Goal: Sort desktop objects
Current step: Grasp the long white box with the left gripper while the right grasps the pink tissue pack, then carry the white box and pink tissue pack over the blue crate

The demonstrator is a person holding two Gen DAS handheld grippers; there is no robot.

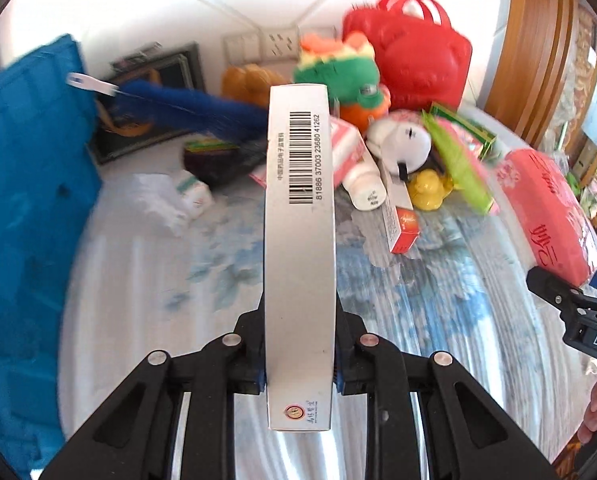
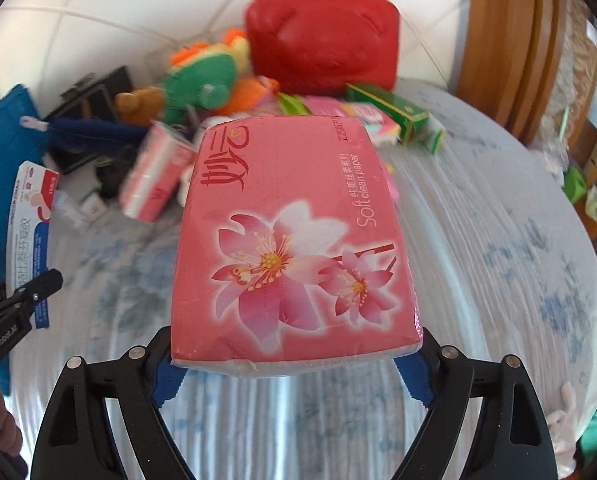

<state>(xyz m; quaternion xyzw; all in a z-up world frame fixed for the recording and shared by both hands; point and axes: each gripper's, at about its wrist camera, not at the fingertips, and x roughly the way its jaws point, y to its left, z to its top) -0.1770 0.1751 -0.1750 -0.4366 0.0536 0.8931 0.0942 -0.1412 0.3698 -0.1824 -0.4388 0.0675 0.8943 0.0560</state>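
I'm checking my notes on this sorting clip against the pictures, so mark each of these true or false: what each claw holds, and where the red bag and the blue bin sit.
1. The left claw grips a slim white cardboard box with a barcode. True.
2. The right claw is empty. False: it clamps a pink flower-printed soft tissue pack.
3. The red handled bag sits behind the toy pile. True.
4. The blue plastic bin lies right of the left claw. False: it is on the left.

Tissue pack (image 2: 294, 240) is glossy pink plastic wrap, the medicine box (image 1: 300, 240) is smooth matt cardboard, and the table cover (image 2: 498, 280) looks like shiny clear plastic over floral cloth.
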